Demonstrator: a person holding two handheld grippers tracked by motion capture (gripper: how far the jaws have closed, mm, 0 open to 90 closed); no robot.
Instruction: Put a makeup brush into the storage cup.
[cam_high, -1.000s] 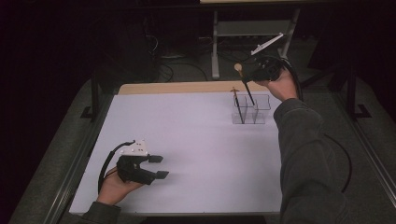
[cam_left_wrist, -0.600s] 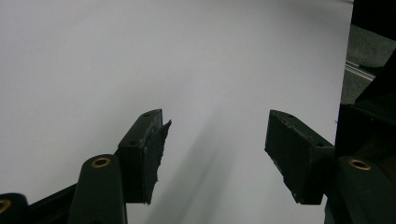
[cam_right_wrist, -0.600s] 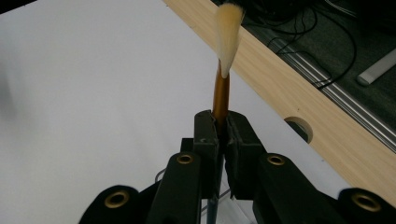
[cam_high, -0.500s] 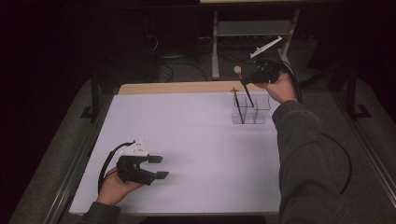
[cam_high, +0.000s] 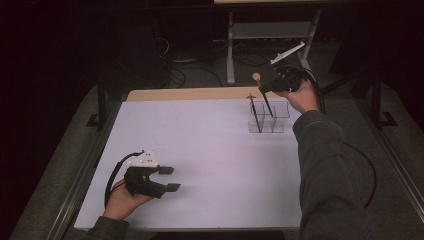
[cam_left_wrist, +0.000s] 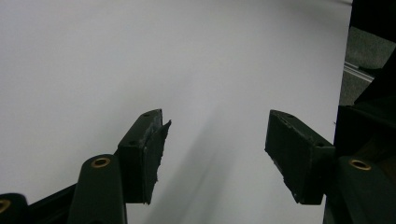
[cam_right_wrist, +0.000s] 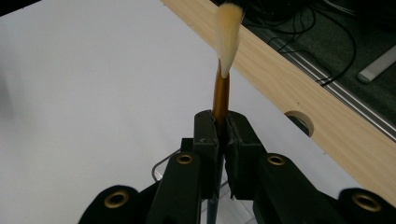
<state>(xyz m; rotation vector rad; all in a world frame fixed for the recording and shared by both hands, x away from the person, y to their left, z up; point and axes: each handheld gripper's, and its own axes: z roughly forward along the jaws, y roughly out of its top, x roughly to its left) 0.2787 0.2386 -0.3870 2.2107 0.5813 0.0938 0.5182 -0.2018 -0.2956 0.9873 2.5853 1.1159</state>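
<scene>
- At the far right of the table (cam_high: 200, 150), my right gripper (cam_high: 264, 91) has its jaws pressed together on a brush (cam_right_wrist: 223, 70), pinching the golden ferrule just below the pale bristle tuft.
- From the high view, the brush handle slants down from the gripper into the clear organizer (cam_high: 268, 118), and a second brush (cam_high: 254, 111) already stands in it beside mine.
- I judge the step in hand to be seating this brush in a compartment; which one the tip sits in, I cannot tell.
- Near the left edge, my left gripper (cam_high: 169, 179) rests low over the white sheet with its jaws spread and nothing between them.
- Next, I reckon I need to let the handle settle against the wall, part the right jaws gently, then lift clear without tipping the light organizer.
</scene>
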